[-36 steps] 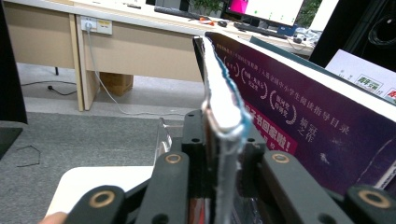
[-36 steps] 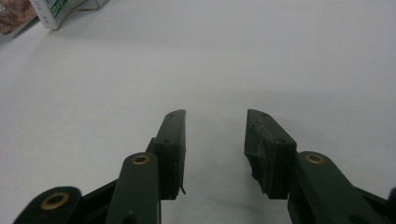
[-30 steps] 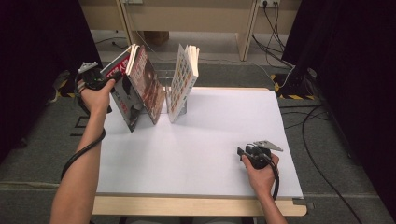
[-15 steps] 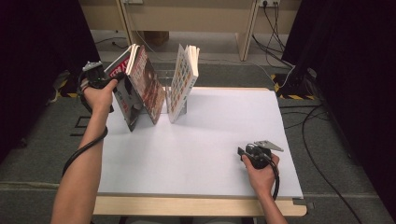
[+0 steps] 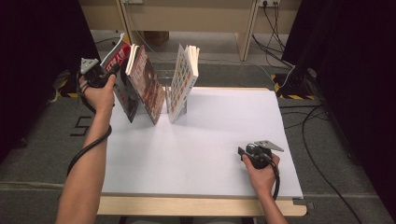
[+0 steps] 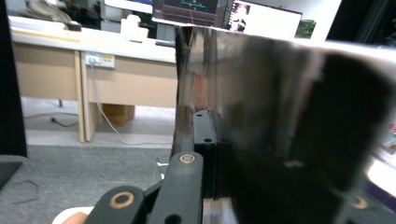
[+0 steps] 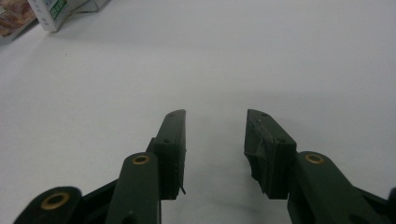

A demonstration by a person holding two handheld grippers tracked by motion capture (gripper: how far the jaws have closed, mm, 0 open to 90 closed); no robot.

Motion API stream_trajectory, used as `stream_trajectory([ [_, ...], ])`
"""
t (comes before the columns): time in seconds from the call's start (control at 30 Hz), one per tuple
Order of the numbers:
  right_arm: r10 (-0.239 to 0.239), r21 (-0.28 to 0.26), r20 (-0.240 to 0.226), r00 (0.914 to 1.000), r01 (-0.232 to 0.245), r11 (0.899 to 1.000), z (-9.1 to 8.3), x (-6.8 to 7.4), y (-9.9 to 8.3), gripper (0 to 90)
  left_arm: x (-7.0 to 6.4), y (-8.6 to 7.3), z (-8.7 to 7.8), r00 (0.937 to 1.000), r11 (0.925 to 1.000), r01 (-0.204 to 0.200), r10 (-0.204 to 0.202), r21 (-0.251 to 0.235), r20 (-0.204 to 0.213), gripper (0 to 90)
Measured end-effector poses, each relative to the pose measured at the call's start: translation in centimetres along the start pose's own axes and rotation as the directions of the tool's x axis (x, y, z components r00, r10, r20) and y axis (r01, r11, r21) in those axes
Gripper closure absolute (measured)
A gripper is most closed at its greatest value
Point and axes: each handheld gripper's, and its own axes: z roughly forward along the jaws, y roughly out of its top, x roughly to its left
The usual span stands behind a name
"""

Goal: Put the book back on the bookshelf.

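My left gripper (image 5: 108, 74) is up at the far left corner of the table (image 5: 205, 140), clamped on the outermost book (image 5: 120, 77), the one with the red cover. In the left gripper view that book's dark glossy cover (image 6: 289, 135) sits right between the jaws, pressed against the near one, so I read the jaws as closed down on it.

That book leans at the left end of a row in a clear stand (image 5: 163, 81), tilted to the left. Just beside it is a second book (image 5: 148, 86) with a brown picture cover, tilted the same way and touching it near the top. A third book (image 5: 183, 81), pale cover with a grid of small pictures, stands apart to the right with a gap between it and the second book.

My right gripper (image 5: 243, 153) rests low on the table near the front right, well away from the books. In the right gripper view (image 7: 214, 154) its jaws stand apart at a medium gap with nothing between them, just white tabletop. A corner of the pale book (image 7: 53, 11) shows at the top left of that view.
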Motion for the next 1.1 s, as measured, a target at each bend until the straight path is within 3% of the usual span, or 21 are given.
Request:
stream_trajectory([
  [0.23, 0.001, 0.0, 0.001, 1.0, -0.001, 1.0, -0.1, -0.1, 0.0, 59.1, 0.7, -2.2, 0.0, 0.9972, 0.999, -0.045, 0.044, -0.005, -0.061, 86.5],
  [0.33, 0.001, 0.003, 0.002, 1.0, -0.001, 1.0, 0.0, 0.0, 0.0, 59.1, 0.8, -2.2, -0.4, 0.9934, 0.9953, -0.096, 0.096, 0.004, -0.063, 86.0],
  [0.43, 0.0, 0.0, 0.002, 1.0, 0.0, 1.0, 0.0, 0.0, 0.0, 59.1, 0.8, -2.1, -0.6, 0.9936, 0.9951, -0.098, 0.098, 0.01, -0.056, 84.9],
  [0.57, 0.0, 0.001, 0.002, 1.0, 0.0, 1.0, -0.1, 0.1, 0.0, 59.1, 1.0, -1.8, -1.0, 0.9982, 0.999, -0.043, 0.044, 0.007, -0.04, 79.5],
  [0.73, -0.002, 0.003, 0.002, 1.0, 0.002, 1.0, 0.0, 0.3, 0.0, 59.1, 1.3, -0.7, -0.8, 0.9996, 0.9986, 0.022, -0.021, 0.049, -0.016, 73.5],
  [1.1, 0.003, 0.007, 0.0, 1.0, -0.003, 1.0, 0.0, 0.2, 0.0, 59.0, 1.6, -0.2, 0.4, 0.9959, 0.9891, 0.09, -0.09, 0.116, -0.004, 73.6],
])
